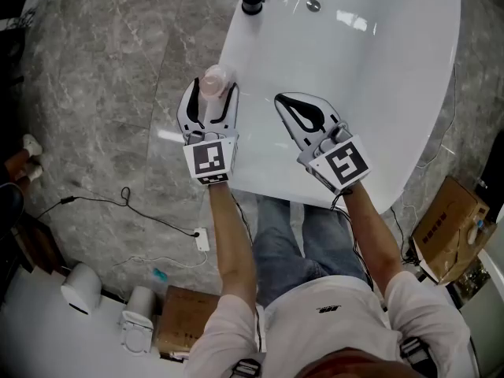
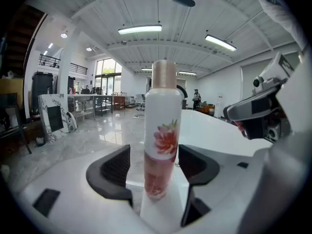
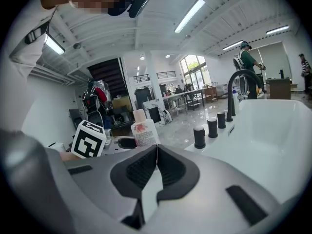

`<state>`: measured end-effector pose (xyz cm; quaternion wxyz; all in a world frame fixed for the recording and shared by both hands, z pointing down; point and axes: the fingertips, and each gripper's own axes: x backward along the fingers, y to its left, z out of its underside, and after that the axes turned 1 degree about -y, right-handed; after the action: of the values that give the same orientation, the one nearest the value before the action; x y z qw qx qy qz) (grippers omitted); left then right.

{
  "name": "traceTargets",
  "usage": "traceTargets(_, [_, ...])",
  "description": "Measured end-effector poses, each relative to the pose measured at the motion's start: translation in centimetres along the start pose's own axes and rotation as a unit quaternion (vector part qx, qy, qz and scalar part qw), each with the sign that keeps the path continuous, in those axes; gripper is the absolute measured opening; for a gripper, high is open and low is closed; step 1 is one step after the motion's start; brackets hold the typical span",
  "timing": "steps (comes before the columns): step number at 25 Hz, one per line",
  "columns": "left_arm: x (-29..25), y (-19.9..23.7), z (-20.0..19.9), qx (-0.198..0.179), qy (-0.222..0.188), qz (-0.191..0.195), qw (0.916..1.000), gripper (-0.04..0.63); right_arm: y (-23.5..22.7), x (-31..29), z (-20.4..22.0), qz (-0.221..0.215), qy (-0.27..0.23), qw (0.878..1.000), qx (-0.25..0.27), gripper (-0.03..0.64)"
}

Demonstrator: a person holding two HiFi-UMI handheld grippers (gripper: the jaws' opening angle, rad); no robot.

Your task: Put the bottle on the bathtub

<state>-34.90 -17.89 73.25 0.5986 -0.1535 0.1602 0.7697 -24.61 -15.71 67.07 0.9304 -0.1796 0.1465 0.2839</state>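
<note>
Standing upright on the bathtub [image 1: 354,69] rim, bottle [image 2: 163,130] sits btwn the spread jaws of the left hand-held gripper [image 1: 211,87], pads off it; right hand-held gripper [image 1: 285,102] clenched, empty, above tub.

The bottle [image 2: 163,130] is white with a red flower print and a pinkish cap. The bathtub [image 1: 370,93] is white, the floor [image 1: 102,85] veined grey marble.

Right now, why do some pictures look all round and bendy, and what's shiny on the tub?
Left and right gripper views: wide-angle lenses curve the ceiling lights and darken the corners. Head view: white glare patches sit on the bathtub and the glossy floor.
</note>
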Motion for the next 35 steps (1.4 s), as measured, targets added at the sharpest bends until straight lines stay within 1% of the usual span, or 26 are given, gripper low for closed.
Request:
traceTargets(7, [3.2, -1.1, -2.5, 0.0, -0.001, -0.003, 1.0, 0.293, 1.5, 2.8, -2.1, -0.002, -0.005, 1.0, 0.013, -0.005])
traceTargets(11, [5.8, -2.4, -5.1, -0.004, -0.004, -0.008, 0.9999, 0.293, 2.8, 5.0, -4.1, -0.007, -0.008, 1.0, 0.015, -0.005])
traceTargets(15, [8.9, -4.2, -8.8, 0.001, -0.018, 0.0, 0.9998, 0.289, 4.2, 7.3, -6.9, -0.011, -0.019, 1.0, 0.021, -0.005])
traceTargets(20, [14.4, -6.7, -14.3, 0.007, -0.038, 0.004, 0.9992, 0.247, 6.8, 11.2, -12.1, -0.017, -0.036, 0.999, 0.028, -0.005])
traceTargets(23, [17.6, -8.1, -18.3, 0.014, -0.062, 0.006, 0.9979, 0.234, 7.8, 13.5, -15.0, -0.023, -0.051, 0.998, 0.037, -0.005])
traceTargets(26, [20.7, -9.2, -21.5, 0.015, -0.075, 0.006, 0.9971, 0.206, 9.0, 15.6, -18.0, -0.032, -0.072, 0.996, 0.051, -0.005])
traceTargets(29, [23.8, -9.8, -24.4, 0.02, -0.095, 0.004, 0.9952, 0.166, 10.6, 17.4, -20.8, -0.042, -0.087, 0.993, 0.068, -0.005])
traceTargets(31, [25.7, -10.4, -26.0, 0.018, -0.109, 0.01, 0.9938, 0.113, 11.5, 18.8, -22.5, -0.049, -0.1, 0.991, 0.075, -0.005])
traceTargets(35, [29.4, -12.7, -28.0, 0.014, -0.121, 0.032, 0.992, 0.041, 13.3, 22.1, -24.3, -0.059, -0.111, 0.988, 0.09, -0.006])
